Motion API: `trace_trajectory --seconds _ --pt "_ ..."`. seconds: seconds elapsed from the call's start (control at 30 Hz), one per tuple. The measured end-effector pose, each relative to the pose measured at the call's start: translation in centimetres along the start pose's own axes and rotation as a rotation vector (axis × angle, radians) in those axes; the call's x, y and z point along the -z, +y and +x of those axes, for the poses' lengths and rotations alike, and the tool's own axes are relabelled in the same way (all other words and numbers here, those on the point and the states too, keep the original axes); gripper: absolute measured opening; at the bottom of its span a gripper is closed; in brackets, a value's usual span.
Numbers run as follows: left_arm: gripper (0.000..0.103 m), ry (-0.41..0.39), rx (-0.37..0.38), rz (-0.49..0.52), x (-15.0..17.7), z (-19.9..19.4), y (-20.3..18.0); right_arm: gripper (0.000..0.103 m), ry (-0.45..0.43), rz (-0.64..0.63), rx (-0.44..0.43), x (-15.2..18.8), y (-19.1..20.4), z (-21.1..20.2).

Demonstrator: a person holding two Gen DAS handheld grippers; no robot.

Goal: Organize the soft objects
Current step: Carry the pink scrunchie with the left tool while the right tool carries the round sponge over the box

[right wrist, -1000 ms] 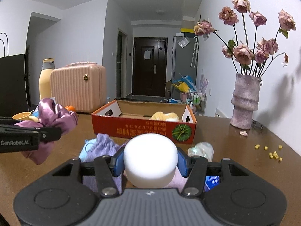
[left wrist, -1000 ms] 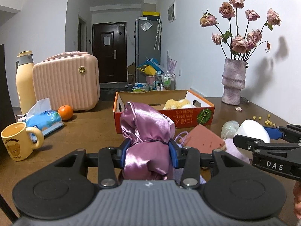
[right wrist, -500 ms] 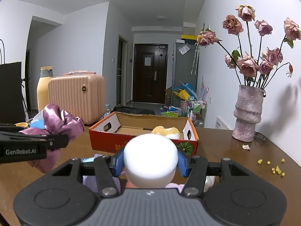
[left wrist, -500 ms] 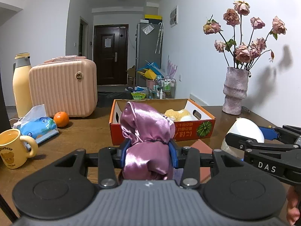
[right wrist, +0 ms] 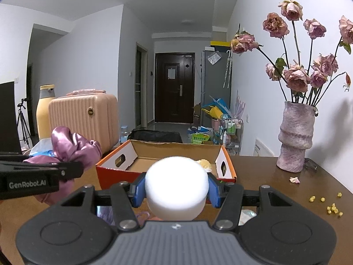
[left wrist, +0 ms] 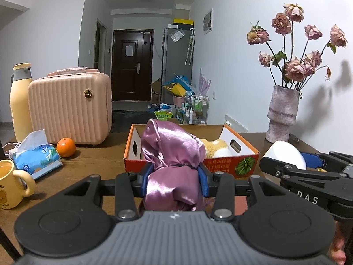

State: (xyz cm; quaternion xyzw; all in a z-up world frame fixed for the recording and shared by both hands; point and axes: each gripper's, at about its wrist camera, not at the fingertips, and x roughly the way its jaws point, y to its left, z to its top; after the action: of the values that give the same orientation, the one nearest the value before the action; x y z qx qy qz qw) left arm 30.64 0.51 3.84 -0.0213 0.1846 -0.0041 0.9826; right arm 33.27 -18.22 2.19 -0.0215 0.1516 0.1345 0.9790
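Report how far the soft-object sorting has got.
Done: a yellow plush already lies in the box. In hand: the left gripper is shut on the purple satin cloth, the right gripper on the white foam ball, both short of the box. Left: drop both in; a lilac item and a clear bag on the table peek out under the right gripper.

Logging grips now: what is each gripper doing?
Left gripper: closed on the satin cloth.
Right gripper: closed on the white foam ball.

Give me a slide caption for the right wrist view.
Right gripper holds a white foam ball before the orange cardboard box, dried roses at right.
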Motion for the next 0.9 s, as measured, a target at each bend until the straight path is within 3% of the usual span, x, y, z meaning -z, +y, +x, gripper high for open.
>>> trace_trajectory --seconds 0.9 --pt "0.043 -0.013 -0.027 -0.081 -3.8 7.2 1.5 0.055 0.017 0.005 -0.028 -4.6 -0.9 8.2"
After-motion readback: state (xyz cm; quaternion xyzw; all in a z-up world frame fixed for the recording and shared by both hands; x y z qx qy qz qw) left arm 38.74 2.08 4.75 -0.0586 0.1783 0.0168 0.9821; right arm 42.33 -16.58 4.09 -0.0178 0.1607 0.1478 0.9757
